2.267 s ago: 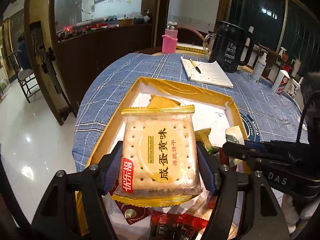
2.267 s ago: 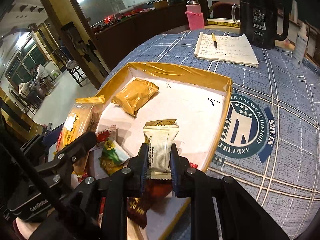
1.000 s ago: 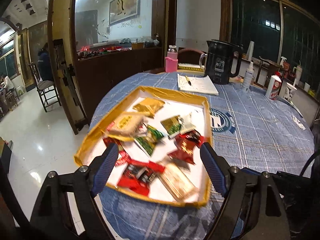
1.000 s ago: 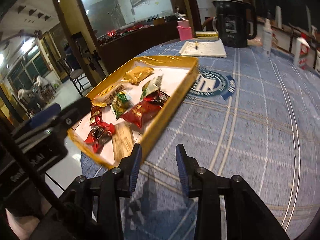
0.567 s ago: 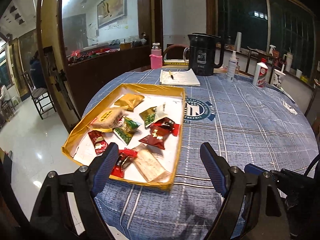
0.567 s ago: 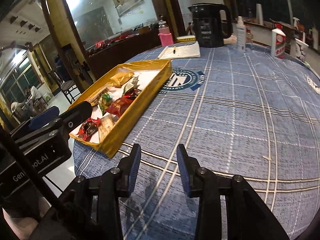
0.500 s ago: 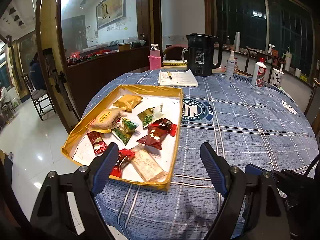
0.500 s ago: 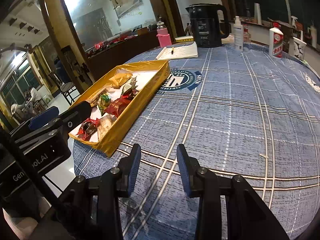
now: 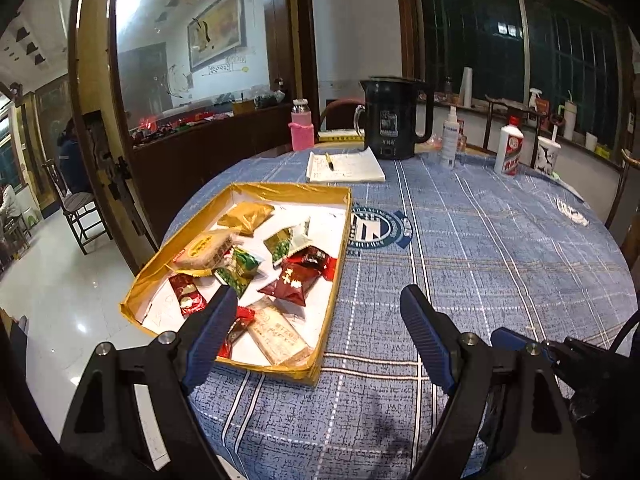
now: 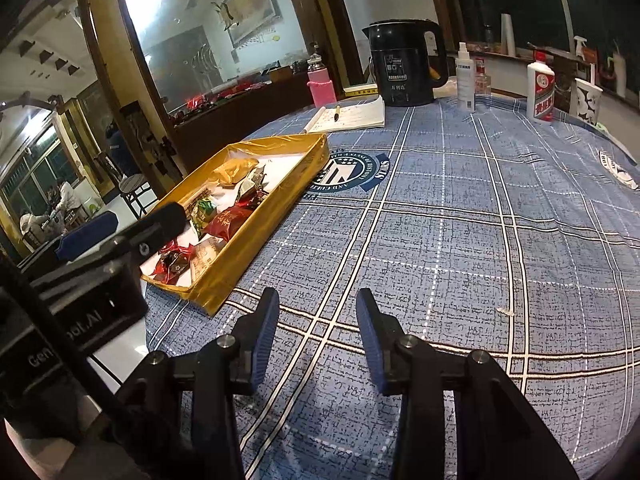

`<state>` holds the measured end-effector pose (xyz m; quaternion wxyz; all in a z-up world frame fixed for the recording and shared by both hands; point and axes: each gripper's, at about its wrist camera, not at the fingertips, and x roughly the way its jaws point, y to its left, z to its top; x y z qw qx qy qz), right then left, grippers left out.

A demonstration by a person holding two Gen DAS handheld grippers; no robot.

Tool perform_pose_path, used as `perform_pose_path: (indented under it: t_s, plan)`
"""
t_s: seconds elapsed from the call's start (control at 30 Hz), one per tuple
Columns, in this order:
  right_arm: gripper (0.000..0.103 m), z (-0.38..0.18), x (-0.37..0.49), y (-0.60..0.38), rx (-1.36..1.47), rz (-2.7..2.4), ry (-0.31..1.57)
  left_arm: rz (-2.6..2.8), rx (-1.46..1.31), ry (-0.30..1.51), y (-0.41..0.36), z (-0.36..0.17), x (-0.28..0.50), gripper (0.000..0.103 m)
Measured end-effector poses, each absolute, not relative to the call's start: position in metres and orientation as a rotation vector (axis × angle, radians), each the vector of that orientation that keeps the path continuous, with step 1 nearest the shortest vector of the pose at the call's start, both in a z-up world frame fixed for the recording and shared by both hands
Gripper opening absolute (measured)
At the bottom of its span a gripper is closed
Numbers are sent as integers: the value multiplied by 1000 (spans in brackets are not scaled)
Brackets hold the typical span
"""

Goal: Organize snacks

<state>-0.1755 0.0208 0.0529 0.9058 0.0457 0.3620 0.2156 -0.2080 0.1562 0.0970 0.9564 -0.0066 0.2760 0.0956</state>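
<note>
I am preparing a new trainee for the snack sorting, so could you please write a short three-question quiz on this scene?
1. True or false: the left gripper holds a snack.
2. Where are the snack packets? A) scattered on the tablecloth B) in the gold tray C) on the notebook
3. What lies on the notebook?

Key: 1 false, both it and the right gripper are open and empty; 2 B; 3 a pen.

so both grippers dropped their packets, the clear-wrapped cracker biscuit (image 9: pixel 206 249) and the small white wrapped snack (image 9: pixel 301 231) now lie in the shallow gold cardboard tray (image 9: pixel 335 248), and both grippers pulled back empty with jaws apart over the blue plaid tablecloth (image 10: pixel 460 240)
</note>
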Motion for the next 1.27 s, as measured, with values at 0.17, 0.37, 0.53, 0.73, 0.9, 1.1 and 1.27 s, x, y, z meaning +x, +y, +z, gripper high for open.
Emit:
perform_pose_path:
  t_s: [0.17,0.37,0.53,0.73,0.9,1.1,1.27]
  plan:
    - [40,55,-179,24,70,446,728,270,-22,446,163,107,-223,84]
    - [40,55,-183,32,42,460,711,408,-6,256,165,120,-257,90]
    - [42,58,-192,42,-11,468,674,382,17,236,167,112,-259,92]
    - [45,59,-203,55,-75,487,637,319,-44,352,177,101,-243,92]
    - [45,55,-203,63,-100,502,642,289,-89,401,183,92,-239,92]
    - [45,51,-198,67,-103,503,660,294,-114,469,191,84,-232,92]
    - [46,49,-196,69,-104,500,672,299,-145,546,199,72,-223,92]
